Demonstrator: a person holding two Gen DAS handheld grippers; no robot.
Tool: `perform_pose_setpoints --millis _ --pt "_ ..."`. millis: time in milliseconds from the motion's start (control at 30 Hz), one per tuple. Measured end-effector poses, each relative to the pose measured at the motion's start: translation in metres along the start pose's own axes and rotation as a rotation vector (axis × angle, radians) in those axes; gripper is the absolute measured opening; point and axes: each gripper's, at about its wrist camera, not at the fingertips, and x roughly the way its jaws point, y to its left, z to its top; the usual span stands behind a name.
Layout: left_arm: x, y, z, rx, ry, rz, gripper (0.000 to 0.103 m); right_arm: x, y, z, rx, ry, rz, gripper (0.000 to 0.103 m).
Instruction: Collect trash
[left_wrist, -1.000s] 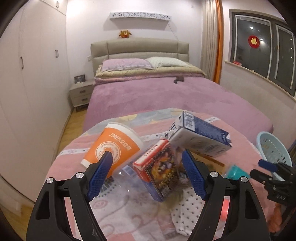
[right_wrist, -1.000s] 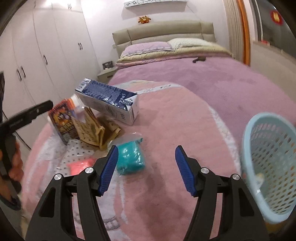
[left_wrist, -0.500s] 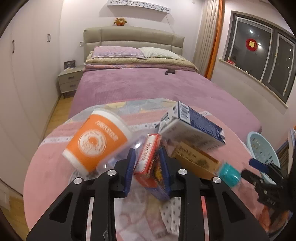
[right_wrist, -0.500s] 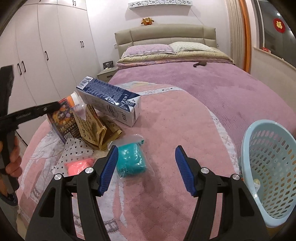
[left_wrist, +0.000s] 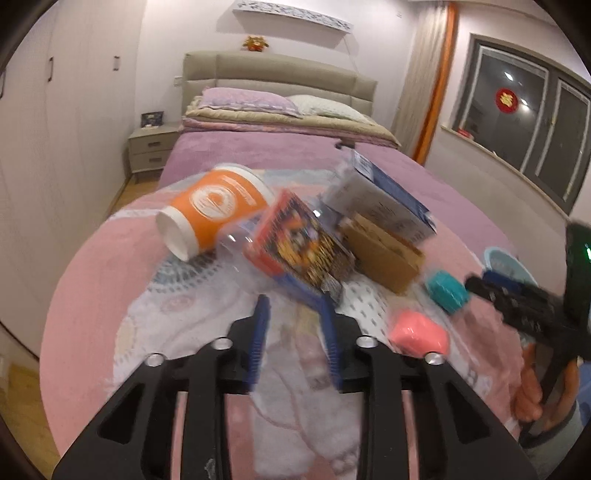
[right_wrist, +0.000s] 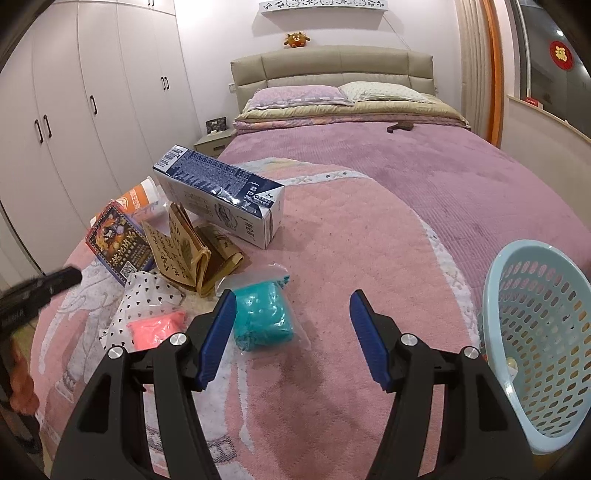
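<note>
Trash lies on a pink round rug (right_wrist: 351, 258): an orange paper cup (left_wrist: 210, 210), a red snack box (left_wrist: 299, 251), a blue-and-white carton (right_wrist: 221, 195), a brown paper bag (right_wrist: 192, 251), a teal packet (right_wrist: 262, 317) and a pink packet (right_wrist: 155, 328). My left gripper (left_wrist: 295, 306) is partly open, empty, just short of the red box, whose corner touches the right finger. My right gripper (right_wrist: 291, 310) is open and empty above the rug, its left finger beside the teal packet. A light blue basket (right_wrist: 535, 332) stands at the right.
A bed with a purple cover (right_wrist: 424, 166) lies behind the rug. White wardrobes (right_wrist: 74, 110) line the left wall, with a nightstand (left_wrist: 151, 151) by the bed. A clear plastic bottle (left_wrist: 236, 243) lies between cup and box.
My left gripper closed on the red box, then opened partway and pulled back; the box now lies tilted on the rug. The right gripper stayed open and shifted slightly.
</note>
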Motion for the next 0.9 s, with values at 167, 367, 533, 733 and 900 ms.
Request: perform_pose_setpoints --millis 167,367,533,733,900 --pt "0.012 0.008 0.030 -0.005 -0.034 0.019 0.054 0.003 0.003 -0.001 -0.017 0.006 -0.011 0.060" --pt "0.033 0.011 0.040 -0.018 0.017 -0.033 0.023 0.004 0.006 -0.002 -0.032 0.008 -0.015 0.060" --pt "0.014 0.006 0.016 -0.019 0.026 -0.031 0.023 0.006 0.006 -0.002 -0.028 0.016 -0.010 0.060" --pt "-0.006 0.003 -0.017 -0.041 0.066 -0.081 0.023 0.004 0.005 -0.002 -0.025 0.006 -0.018 0.060" --pt "-0.008 -0.020 -0.042 0.031 0.165 -0.209 0.039 0.001 0.008 -0.004 -0.040 -0.003 -0.024 0.061"
